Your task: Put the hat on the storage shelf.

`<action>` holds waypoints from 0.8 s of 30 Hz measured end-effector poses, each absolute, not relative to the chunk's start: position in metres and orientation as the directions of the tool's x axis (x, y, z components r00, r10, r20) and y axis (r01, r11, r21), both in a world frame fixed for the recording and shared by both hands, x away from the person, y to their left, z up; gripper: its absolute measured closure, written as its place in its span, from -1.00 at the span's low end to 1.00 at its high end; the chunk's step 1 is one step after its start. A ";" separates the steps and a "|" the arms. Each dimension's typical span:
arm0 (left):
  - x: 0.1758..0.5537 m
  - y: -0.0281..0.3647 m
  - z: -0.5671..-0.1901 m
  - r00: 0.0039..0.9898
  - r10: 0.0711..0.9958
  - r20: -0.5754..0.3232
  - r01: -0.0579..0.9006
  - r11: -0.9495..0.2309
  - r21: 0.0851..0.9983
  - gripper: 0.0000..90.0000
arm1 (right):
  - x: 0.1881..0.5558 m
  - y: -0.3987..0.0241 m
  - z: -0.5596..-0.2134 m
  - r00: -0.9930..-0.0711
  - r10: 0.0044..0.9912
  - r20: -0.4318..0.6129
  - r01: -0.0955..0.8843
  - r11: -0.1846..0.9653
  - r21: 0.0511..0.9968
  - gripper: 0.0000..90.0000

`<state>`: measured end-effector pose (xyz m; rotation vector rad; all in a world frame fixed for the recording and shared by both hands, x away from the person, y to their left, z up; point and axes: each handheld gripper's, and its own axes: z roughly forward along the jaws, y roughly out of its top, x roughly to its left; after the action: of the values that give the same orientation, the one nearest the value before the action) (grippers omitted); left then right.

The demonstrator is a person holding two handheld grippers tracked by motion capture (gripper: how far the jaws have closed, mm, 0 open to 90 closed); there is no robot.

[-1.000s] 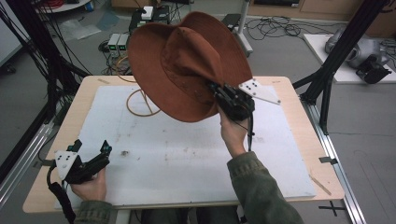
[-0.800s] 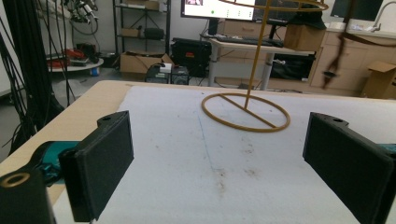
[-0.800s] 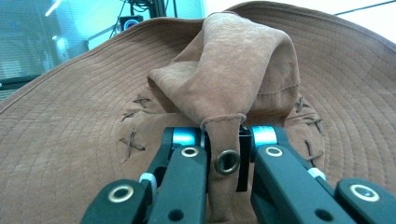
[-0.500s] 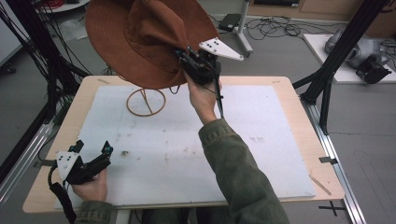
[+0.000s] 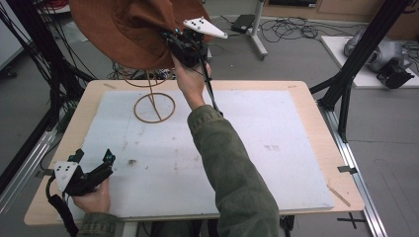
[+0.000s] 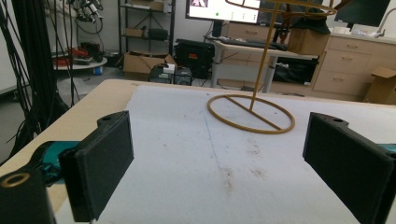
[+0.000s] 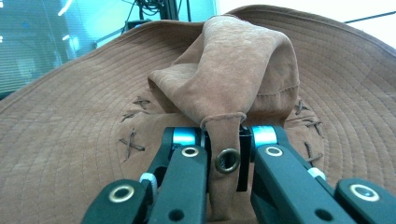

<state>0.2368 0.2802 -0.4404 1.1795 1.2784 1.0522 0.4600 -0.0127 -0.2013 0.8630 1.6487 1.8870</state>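
A brown wide-brimmed suede hat (image 5: 123, 29) hangs in the air over the far left of the table, above a thin wooden hat stand (image 5: 152, 96) with a ring base. My right gripper (image 5: 170, 42) is shut on a fold of the hat's crown, and in the right gripper view the hat (image 7: 70, 140) has an eyelet strip pinched in my right gripper (image 7: 224, 140). My left gripper (image 5: 94, 157) rests open at the table's near left corner, with nothing in it. In the left gripper view my left gripper (image 6: 217, 163) faces the stand (image 6: 259, 70) across the mat.
A white mat (image 5: 257, 143) covers most of the wooden table (image 5: 306, 94). Black frame posts (image 5: 346, 89) stand at the right edge, and more posts with cables stand at the left. Boxes, cables and equipment lie on the floor beyond the table.
My right hand has carried the hat up and to the left, from over the table's middle to above the stand. The left gripper has stayed still.
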 end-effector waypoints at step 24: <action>0.238 0.278 -0.442 0.049 0.991 -0.123 0.068 0.119 0.991 -0.80 | 0.471 0.033 -0.266 -0.679 0.724 0.122 0.111 -0.063 0.992 0.95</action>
<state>0.2381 0.2783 -0.4417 1.1901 1.2725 1.0495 0.4712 0.0329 -0.2657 0.8905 1.7646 1.7920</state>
